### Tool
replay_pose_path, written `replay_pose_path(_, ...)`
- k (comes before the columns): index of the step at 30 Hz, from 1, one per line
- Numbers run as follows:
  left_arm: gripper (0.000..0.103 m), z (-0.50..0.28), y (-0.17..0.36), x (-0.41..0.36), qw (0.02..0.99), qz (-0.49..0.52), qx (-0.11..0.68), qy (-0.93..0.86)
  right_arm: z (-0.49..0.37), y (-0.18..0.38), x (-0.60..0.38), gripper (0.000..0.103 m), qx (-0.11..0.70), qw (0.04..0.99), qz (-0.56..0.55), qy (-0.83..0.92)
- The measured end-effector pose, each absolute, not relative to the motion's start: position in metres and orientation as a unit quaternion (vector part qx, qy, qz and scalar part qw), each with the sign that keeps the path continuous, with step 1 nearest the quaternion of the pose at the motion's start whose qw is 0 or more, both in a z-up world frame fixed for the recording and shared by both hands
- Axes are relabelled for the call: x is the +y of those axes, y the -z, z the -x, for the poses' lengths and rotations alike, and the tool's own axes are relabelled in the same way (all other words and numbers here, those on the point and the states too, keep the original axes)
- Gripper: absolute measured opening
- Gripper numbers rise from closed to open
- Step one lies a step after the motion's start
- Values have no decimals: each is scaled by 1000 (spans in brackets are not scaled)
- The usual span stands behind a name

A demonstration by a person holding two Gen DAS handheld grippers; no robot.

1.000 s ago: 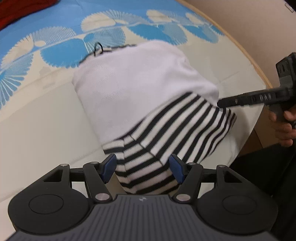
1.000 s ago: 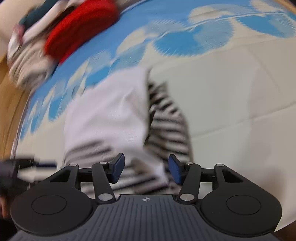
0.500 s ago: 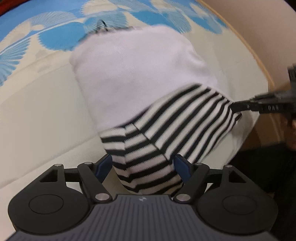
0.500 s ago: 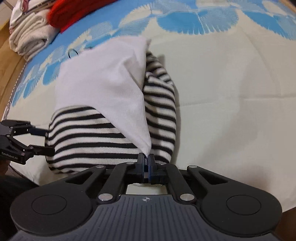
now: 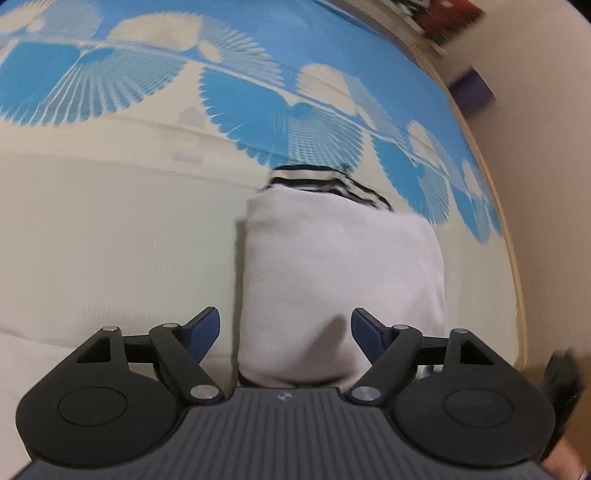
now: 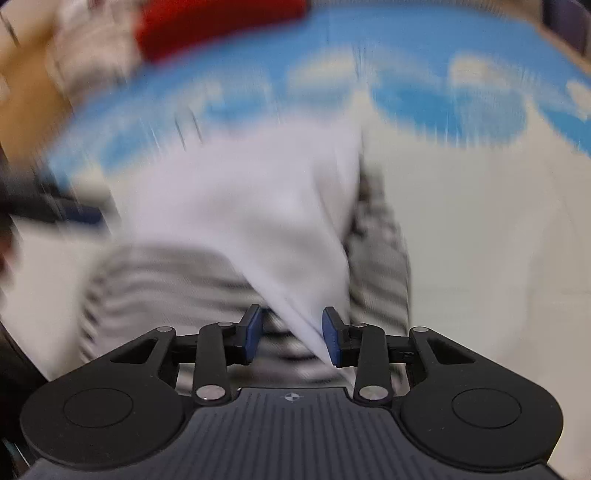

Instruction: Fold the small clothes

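left fingers (image 5: 284, 334) opening wide; right fingers (image 6: 291, 338) seemingly releasing garment (image 6: 258, 206)

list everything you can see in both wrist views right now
garment: one, white with black-and-white striped parts, folded on the cloth, in front of both grippers
cloth: one, cream with blue fan pattern, covering the surface
red fabric: one, red, far left edge, blurred
pale clothes pile: count unclear, beside the red fabric, blurred
left gripper: black, blue fingers opening, garment between them, pads clear of it
right gripper: black, blue fingers opening, white garment corner between them
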State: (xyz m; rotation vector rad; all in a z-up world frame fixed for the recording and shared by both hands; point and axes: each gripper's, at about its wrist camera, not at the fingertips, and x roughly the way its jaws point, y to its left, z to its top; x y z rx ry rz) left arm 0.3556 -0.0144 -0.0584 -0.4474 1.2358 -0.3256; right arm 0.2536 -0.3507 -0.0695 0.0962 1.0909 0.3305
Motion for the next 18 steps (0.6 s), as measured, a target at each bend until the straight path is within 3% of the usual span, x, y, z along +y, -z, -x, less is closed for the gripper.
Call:
replay_pose_path(2, 85, -364, 70, -14, 772, 228, 575, 145, -256, 78, -353, 51, 535, 833, -32, -137)
replay_pose_path(6, 89, -373, 93, -10, 757, 274, 573, 150, -259, 53, -379, 53, 485, 857, -119, -123)
replay_pose_path(8, 90, -376, 103, -9, 755, 290, 565, 161, -259, 41, -389, 59, 442, 873, -166, -122)
replay_pose_path(10, 90, -379, 116, -8, 743, 315, 567, 167, -264, 42, -393, 78, 428, 878, -183, -109)
replay_pose_path(11, 90, -381, 123, -8, 734, 328, 570, 167, -268, 46, -393, 80, 434, 876, -185, -101)
replay_pose_path(18, 89, -392, 136, -24, 732, 339, 556, 199, -291, 80, -379, 81, 507, 843, -164, -77)
